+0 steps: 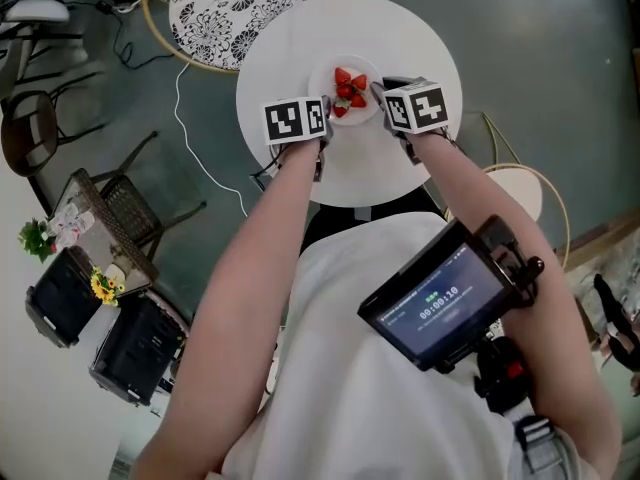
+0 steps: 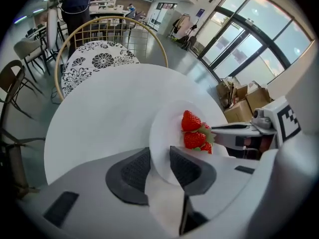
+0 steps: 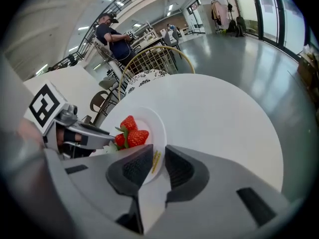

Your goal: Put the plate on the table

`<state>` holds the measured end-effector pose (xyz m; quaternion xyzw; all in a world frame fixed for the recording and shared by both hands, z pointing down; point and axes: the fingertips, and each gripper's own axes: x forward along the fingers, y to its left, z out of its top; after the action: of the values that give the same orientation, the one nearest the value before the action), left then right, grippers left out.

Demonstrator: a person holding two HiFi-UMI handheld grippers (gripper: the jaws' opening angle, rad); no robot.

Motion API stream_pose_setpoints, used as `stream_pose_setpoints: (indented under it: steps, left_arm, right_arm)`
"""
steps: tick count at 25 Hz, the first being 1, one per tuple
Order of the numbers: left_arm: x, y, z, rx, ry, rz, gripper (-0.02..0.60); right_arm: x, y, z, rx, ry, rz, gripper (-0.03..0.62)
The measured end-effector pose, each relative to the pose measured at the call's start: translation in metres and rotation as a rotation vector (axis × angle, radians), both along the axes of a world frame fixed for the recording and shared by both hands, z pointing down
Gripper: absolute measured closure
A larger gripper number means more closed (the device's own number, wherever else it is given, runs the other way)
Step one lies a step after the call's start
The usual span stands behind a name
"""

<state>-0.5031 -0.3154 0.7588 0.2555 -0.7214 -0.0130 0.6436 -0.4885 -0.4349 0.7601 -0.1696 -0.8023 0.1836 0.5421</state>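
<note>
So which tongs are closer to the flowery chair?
Left. The left tongs grip the plate on the rim toward the flowery chair. The right tongs grip the opposite rim, so the plate sits between them and the chair.

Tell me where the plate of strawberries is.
Head view, top centre: the plate is over the round white table, its rim held between the left gripper and right gripper.

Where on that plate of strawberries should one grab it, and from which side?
Take the plate by its thin bare rim, coming in from opposite sides, as the left gripper and right gripper do. The rim fits between the jaws, and the strawberries piled in the middle go untouched.
</note>
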Motion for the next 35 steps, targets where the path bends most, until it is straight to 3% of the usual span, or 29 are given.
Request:
stream_pose_setpoints:
  steps: [6, 8, 12, 21, 23, 28, 35]
  left_arm:
    - [0.0, 0.002, 0.002, -0.079, -0.017, 0.005, 0.474]
    - [-0.002, 0.002, 0.001, -0.07, -0.018, -0.037, 0.474]
    - [-0.008, 0.01, -0.002, -0.037, -0.031, -0.129, 0.474]
    - [-0.002, 0.027, -0.022, 0.04, -0.097, -0.165, 0.474]
    - [0.002, 0.028, -0.029, 0.088, -0.109, -0.163, 0.474]
    - [0.029, 0.019, -0.053, 0.322, -0.104, -0.142, 0.474]
    - [0.075, 0.032, -0.087, 0.431, -0.148, 0.013, 0.476]
  right_arm:
    - [0.001, 0.002, 0.001, 0.079, -0.041, -0.069, 0.525]
    - [-0.001, 0.004, 0.002, 0.079, -0.057, -0.077, 0.523]
    - [-0.002, 0.001, 0.003, 0.037, -0.064, -0.011, 0.522]
    - [0.006, -0.027, -0.011, 0.003, -0.089, 0.179, 0.523]
    - [0.009, -0.033, -0.017, 0.006, -0.11, 0.203, 0.523]
    - [0.025, -0.037, -0.038, -0.022, -0.148, 0.272, 0.525]
    - [0.053, -0.019, -0.102, -0.05, -0.297, 0.283, 0.528]
